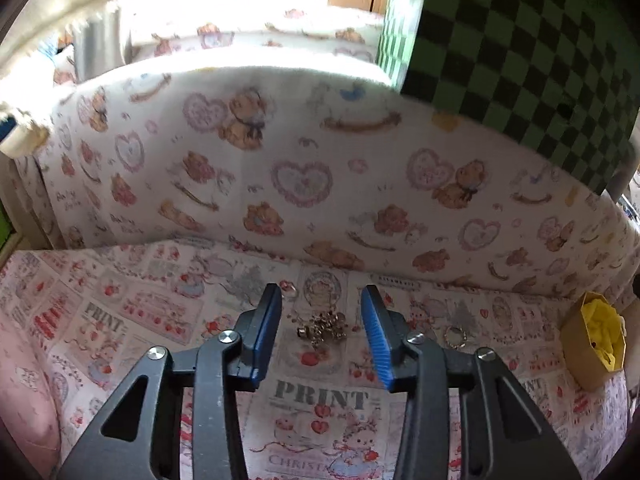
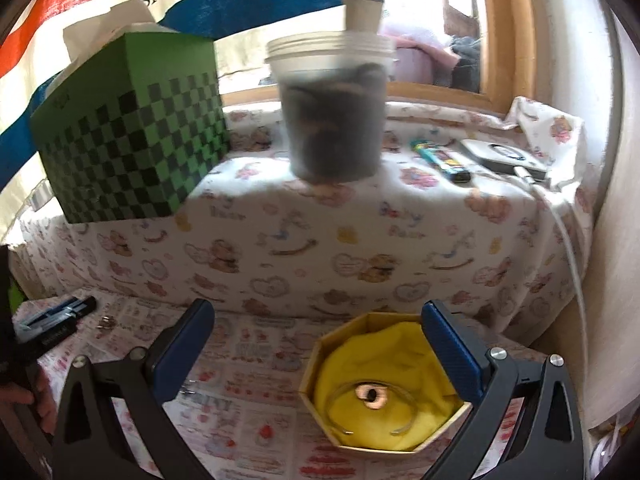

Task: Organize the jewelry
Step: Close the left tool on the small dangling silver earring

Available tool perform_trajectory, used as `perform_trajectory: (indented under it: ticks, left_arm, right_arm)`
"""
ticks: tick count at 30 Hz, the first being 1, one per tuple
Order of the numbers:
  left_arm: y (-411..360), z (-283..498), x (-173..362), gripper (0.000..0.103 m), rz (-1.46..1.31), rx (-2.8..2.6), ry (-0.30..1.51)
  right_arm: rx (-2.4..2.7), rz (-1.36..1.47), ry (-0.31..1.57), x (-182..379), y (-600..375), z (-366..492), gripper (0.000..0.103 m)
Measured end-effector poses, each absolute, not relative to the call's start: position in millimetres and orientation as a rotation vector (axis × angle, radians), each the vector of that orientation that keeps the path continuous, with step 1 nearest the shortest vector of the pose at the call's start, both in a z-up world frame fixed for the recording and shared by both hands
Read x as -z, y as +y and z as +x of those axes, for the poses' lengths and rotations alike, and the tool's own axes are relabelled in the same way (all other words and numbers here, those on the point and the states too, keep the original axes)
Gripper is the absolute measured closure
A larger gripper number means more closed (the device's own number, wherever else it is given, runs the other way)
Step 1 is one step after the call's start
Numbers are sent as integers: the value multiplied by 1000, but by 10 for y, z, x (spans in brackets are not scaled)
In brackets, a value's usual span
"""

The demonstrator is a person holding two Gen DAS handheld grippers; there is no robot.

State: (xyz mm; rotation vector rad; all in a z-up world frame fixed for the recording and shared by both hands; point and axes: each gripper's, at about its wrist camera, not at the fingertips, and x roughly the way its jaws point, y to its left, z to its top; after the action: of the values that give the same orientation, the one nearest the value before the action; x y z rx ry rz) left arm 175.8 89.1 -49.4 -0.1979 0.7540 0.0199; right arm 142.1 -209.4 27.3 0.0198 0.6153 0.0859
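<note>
Left wrist view: we look down along our left gripper (image 1: 320, 320), tilted toward a printed cloth (image 1: 140, 320) spread flat below. Its blue-padded fingers (image 1: 266, 332) stand partly apart, with a gap between them. A small heap of gold jewelry (image 1: 325, 326) lies on the cloth in that gap, near the fingertips; neither pad touches it, so we hold nothing. A ring (image 1: 455, 336) lies on the cloth just right of the right finger. Farther right sits a box (image 1: 576, 344) with yellow lining. Behind, a bear-print cloth (image 1: 280, 160) covers a raised ledge, and a green checked box (image 1: 520, 60) stands on it at upper right.

Right wrist view: our right gripper (image 2: 320, 324) also points down at an angle, its fingers (image 2: 452, 344) spread wide and empty. The eight-sided box (image 2: 316, 376) lies between and below the fingertips, nearer the right one. On its yellow lining (image 2: 400, 360) rest a thin bangle (image 2: 340, 412) and a pale ring (image 2: 373, 395). At far left the left gripper's tip (image 2: 60, 314) reaches over the cloth beside the jewelry heap (image 2: 106, 323). A blurred plastic tub (image 2: 332, 108) stands on the ledge.
</note>
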Motion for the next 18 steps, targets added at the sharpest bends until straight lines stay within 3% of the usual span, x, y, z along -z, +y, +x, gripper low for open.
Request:
perform_trajectory:
  ticks: [3, 7, 18]
  left_arm:
    - [892, 1855, 657, 65, -227, -2, 827]
    - [918, 1944, 775, 85, -232, -32, 871]
    - [1097, 1600, 409, 86, -251, -10, 803]
  right_arm:
    - [-90, 13, 614, -302, -1930, 1494, 0]
    - [-123, 6, 638, -299, -1700, 1581, 0]
    - [-227, 29, 705, -124, -1332, 1629, 0]
